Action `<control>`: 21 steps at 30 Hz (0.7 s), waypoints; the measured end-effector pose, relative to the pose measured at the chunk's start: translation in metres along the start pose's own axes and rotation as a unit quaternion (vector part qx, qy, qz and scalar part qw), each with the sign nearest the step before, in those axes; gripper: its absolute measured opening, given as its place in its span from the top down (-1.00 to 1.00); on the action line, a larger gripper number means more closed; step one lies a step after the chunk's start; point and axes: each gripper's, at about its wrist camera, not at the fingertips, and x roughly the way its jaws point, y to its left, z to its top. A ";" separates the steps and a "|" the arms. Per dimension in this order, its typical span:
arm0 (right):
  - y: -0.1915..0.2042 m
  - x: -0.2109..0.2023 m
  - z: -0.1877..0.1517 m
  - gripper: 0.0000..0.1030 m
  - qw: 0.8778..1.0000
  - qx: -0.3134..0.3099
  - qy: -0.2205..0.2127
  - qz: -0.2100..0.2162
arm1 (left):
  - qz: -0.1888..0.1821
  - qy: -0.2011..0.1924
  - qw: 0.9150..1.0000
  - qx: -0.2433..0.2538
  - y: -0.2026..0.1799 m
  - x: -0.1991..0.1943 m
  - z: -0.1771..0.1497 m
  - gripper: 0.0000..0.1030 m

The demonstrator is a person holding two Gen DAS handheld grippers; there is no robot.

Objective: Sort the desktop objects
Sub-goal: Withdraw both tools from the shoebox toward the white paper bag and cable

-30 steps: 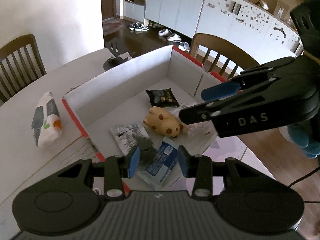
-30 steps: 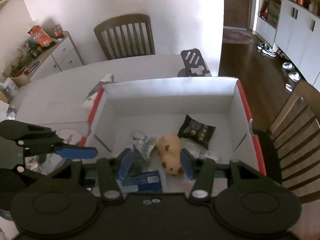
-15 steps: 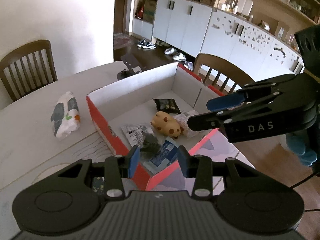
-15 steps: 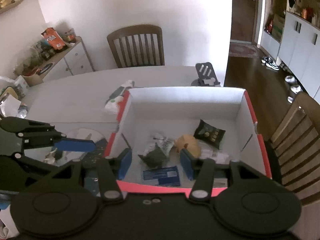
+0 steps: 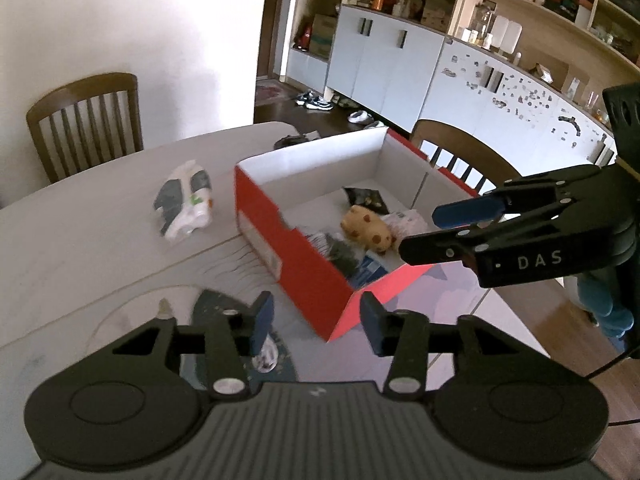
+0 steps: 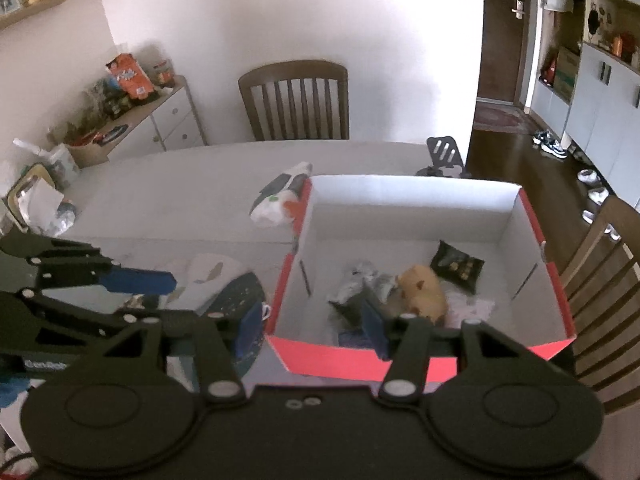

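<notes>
both grippers are hovering with jaws part open and holding nothing; the left gripper [image 5: 316,322], its jaws just widening, is nearer the white pouch [image 5: 185,200], lying ahead-left beside the red box [image 5: 296,256], than the right gripper [image 6: 310,326].

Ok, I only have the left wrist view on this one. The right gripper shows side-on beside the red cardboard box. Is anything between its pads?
Observer: No. Its own camera shows the right gripper open, with nothing between the blue pads. The near left corner of the red cardboard box shows through the gap.
Reviewer: What stands left of the table, outside my frame?
Observer: A white sideboard stands against the wall. An orange snack bag is on top of it among other clutter.
Reviewer: And the table's own left end?
Observer: Something white and crumpled lies there. I can't tell whether it is a bag or paper.
</notes>
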 end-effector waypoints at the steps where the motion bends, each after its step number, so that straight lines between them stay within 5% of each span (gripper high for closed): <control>1: 0.005 0.001 -0.001 -0.08 1.000 -0.001 0.000 0.001 | 0.001 -0.001 1.000 0.000 0.004 -0.003 -0.003 0.06; 12: 0.069 0.011 -0.010 -0.17 0.999 -0.029 -0.007 0.031 | 0.015 -0.005 1.000 -0.014 0.050 -0.038 -0.043 -0.12; 21: 0.119 0.035 -0.018 -0.28 0.998 -0.052 -0.005 0.031 | 0.029 -0.005 0.999 -0.030 0.091 -0.057 -0.071 -0.48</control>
